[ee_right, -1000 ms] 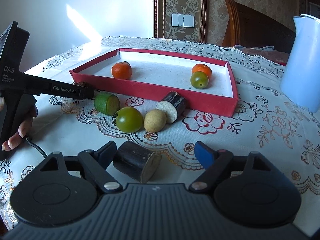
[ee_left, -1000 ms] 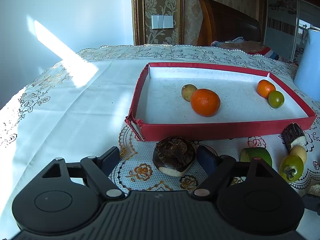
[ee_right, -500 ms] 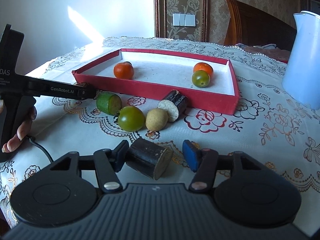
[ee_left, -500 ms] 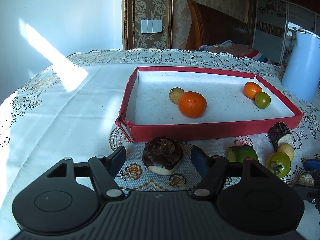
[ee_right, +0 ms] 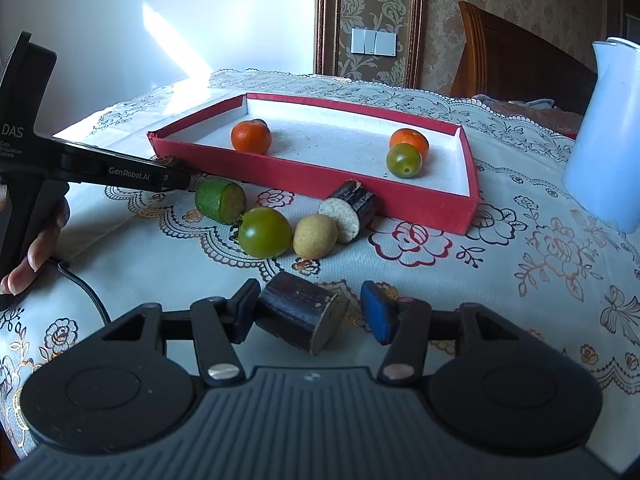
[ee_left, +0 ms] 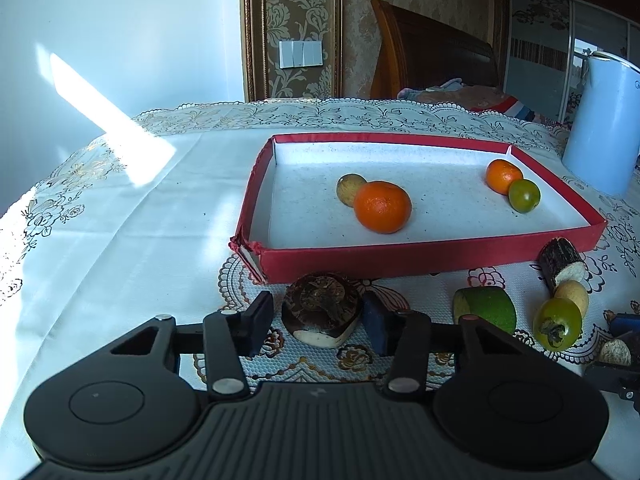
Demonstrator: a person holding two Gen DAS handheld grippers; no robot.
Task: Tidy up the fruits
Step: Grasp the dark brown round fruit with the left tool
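The right gripper is closing around a dark cane piece lying between its jaws, long axis slanting toward the camera, cut end facing front-right. The left gripper is closing on a brown round fruit.

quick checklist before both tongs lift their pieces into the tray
1. Left tongs around brown fruit: ok, jaws closing.
2. Left pads pressing the fruit: not ok, gap on the left side.
3. Right tongs around dark cane piece: ok, jaws closing.
4. Right pads both pressing: not ok, blue pad stands clear.
5. Free floor in red tray: ok.
6. Grip firm enough to lift: cannot tell.
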